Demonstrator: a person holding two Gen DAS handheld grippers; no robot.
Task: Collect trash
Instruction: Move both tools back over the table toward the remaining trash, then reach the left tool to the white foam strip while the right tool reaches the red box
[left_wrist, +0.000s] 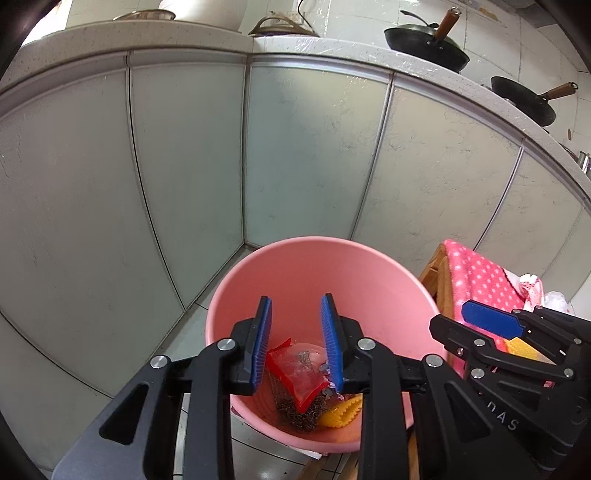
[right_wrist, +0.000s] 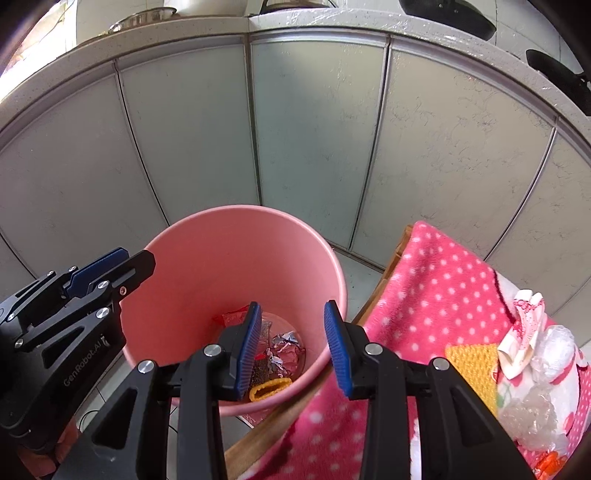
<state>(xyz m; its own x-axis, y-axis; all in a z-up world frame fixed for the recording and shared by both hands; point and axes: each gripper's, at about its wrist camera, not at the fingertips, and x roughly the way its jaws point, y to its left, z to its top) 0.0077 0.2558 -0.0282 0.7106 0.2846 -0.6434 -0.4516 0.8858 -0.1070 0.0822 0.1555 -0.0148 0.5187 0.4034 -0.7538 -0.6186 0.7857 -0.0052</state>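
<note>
- Grey cabinet doors (left_wrist: 184, 166) stand under a worktop (left_wrist: 332, 48) carrying black pans (left_wrist: 424, 46).
- A pink bucket (right_wrist: 207, 251) sits on the floor beside a pink dotted blanket (right_wrist: 436, 295).
- Left tongs (left_wrist: 296, 343) and right tongs (right_wrist: 291, 347) hang over the bucket, both released, grasping nothing.
- Inside lie a red wrapper (left_wrist: 295, 376), yellow sponge (right_wrist: 267, 387) and crumpled foil (right_wrist: 284, 347).
- More trash, clear plastic (right_wrist: 543, 373), lies on the blanket.
</note>
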